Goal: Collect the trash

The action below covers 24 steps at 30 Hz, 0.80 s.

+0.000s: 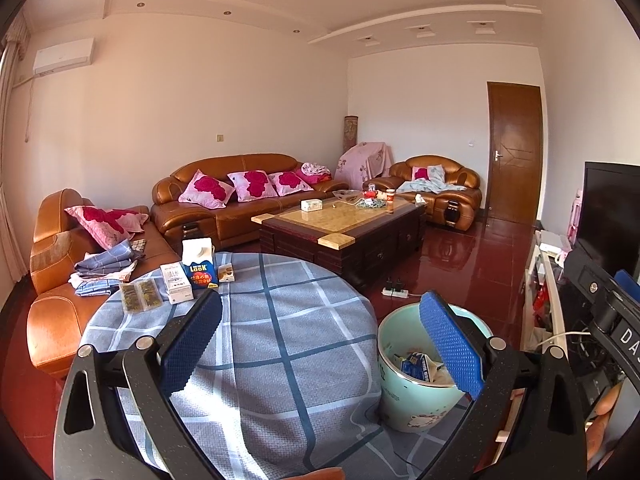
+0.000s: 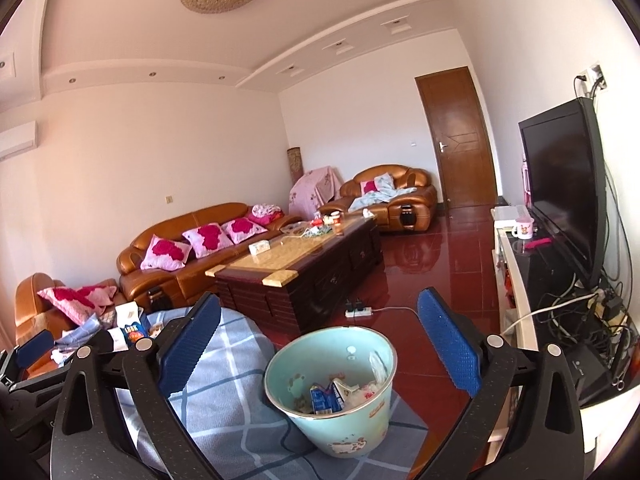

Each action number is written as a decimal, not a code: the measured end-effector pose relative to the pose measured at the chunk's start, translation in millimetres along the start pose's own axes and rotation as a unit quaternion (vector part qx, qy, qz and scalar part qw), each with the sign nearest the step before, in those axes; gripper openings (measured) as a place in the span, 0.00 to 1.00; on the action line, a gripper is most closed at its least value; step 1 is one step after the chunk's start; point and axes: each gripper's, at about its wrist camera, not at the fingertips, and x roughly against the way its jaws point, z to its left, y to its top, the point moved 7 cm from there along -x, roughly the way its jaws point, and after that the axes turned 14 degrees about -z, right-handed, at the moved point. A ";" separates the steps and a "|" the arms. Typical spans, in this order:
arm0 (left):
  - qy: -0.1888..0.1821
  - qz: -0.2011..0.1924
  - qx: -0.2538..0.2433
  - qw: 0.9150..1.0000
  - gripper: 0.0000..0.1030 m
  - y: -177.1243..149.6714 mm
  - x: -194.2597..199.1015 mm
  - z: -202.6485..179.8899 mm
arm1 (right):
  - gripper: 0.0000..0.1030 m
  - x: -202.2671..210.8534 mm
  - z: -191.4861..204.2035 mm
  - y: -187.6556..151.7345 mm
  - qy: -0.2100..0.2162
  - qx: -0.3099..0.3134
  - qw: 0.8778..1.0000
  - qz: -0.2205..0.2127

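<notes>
A pale green trash bin (image 1: 412, 400) stands on the floor right of a round table with a blue checked cloth (image 1: 272, 344); it holds a blue carton and crumpled wrappers (image 2: 332, 394). At the table's far left edge lie a blue "Look" box (image 1: 203, 274), a white box (image 1: 176, 282), a small cookie box (image 1: 226, 272), a white carton (image 1: 197, 250) and two flat snack packets (image 1: 140, 296). My left gripper (image 1: 320, 336) is open and empty above the table. My right gripper (image 2: 320, 336) is open and empty above the bin (image 2: 340, 416).
A dark wooden coffee table (image 1: 344, 232) with clutter stands behind. Orange leather sofas (image 1: 240, 196) line the left and back. A power strip (image 1: 394, 291) lies on the red floor. A TV (image 2: 560, 192) on a cabinet with cables is at the right.
</notes>
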 end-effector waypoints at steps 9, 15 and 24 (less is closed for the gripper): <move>0.000 -0.005 -0.002 1.000 0.94 1.3 2.2 -1.2 | 0.95 -1.5 -0.1 -2.1 -0.001 0.007 1.000 0.004; 0.002 -0.002 -0.005 1.000 0.94 -0.2 -0.1 -1.9 | 0.95 -3.8 -0.8 -6.7 -0.004 0.004 1.000 0.014; 0.001 -0.002 -0.004 1.000 0.94 -0.7 0.1 -2.2 | 0.95 -4.9 -2.0 -9.4 -0.005 0.004 1.000 0.016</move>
